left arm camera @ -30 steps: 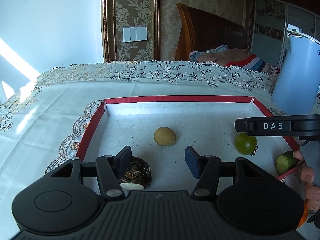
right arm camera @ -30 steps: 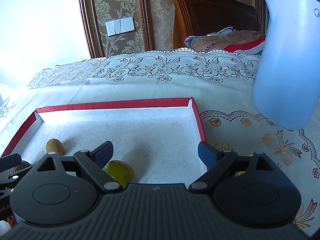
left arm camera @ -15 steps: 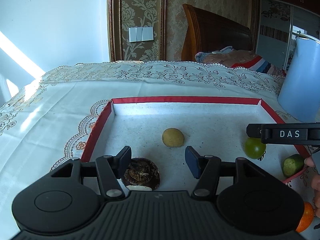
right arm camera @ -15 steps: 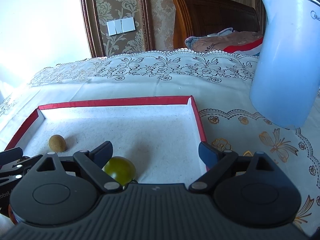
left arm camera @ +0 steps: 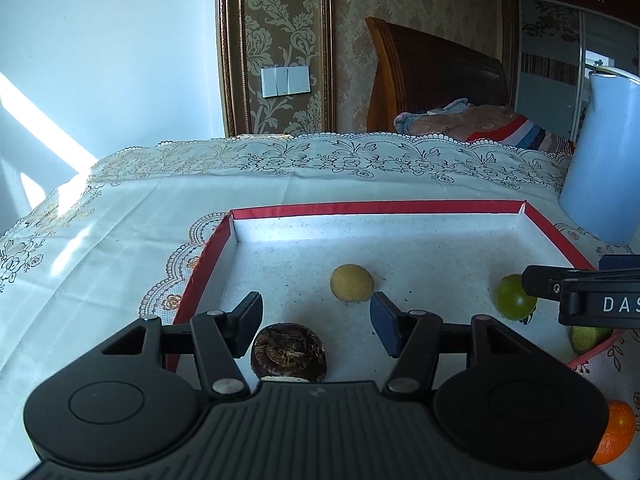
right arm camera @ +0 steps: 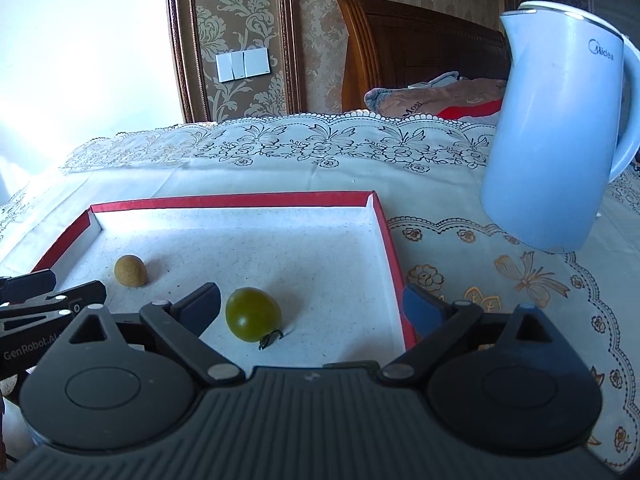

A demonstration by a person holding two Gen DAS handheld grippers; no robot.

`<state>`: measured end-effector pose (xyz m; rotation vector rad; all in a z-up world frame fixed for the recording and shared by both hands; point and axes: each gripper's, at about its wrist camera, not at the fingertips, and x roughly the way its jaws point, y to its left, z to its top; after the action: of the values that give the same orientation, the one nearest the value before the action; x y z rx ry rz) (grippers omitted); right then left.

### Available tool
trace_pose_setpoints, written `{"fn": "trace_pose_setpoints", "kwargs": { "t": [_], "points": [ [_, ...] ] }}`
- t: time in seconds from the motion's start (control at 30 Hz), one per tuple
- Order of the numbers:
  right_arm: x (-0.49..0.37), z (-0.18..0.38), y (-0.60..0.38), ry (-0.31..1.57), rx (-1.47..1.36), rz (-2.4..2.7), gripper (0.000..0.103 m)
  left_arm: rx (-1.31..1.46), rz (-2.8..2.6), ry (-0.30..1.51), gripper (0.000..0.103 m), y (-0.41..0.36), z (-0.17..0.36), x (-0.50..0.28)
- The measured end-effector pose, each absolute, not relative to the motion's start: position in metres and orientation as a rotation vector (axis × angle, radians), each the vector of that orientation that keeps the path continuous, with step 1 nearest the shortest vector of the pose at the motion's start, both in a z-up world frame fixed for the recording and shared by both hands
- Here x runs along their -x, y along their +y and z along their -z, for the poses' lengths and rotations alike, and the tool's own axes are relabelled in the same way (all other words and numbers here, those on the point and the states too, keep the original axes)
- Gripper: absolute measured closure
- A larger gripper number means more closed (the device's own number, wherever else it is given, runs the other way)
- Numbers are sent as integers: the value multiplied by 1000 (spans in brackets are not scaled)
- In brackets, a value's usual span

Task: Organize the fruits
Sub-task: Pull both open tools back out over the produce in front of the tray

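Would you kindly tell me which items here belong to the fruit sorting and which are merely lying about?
Job: red-rimmed tray, green tomato, tan round fruit, brown fruit, orange, green fruit.
Lying about: blue kettle, lace tablecloth.

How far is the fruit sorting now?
Done: a tan round fruit, a dark brown husked fruit and a green tomato lie in the red-rimmed box. In hand: nothing; the right gripper is opening, empty. Left: an orange fruit outside the box.
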<state>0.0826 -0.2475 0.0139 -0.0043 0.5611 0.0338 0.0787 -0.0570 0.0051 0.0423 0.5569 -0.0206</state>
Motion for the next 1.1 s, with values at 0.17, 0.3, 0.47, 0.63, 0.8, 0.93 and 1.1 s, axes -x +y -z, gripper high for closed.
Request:
{"fn": "trace_pose_setpoints", "kwargs": {
  "t": [0.17, 0.3, 0.47, 0.63, 0.8, 0.93, 1.1],
  "points": [
    [-70, -12, -251, 555, 2, -23, 5, -43, 21, 575, 44, -56, -6, -75],
    [-52, -12, -256, 531, -25, -33, 5, -33, 25, 603, 44, -52, -5, -62],
    [-41, -9, -252, 523, -18, -44, 4, 31, 54, 623, 44, -40, -7, -47],
    [-37, -7, -253, 524, -27, -49, 4, 15, 29, 591, 44, -36, -5, -34],
    [-32, -5, -251, 518, -15, -49, 4, 13, 34, 561, 44, -33, -6, -24],
    [-26, -1, -250, 511, -12, -50, 3, 10, 36, 529, 33, -31, -6, -14],
    [-21, 2, -250, 514, -19, -54, 2, -12, 40, 517, 33, -32, -3, -5]
  ]
}}
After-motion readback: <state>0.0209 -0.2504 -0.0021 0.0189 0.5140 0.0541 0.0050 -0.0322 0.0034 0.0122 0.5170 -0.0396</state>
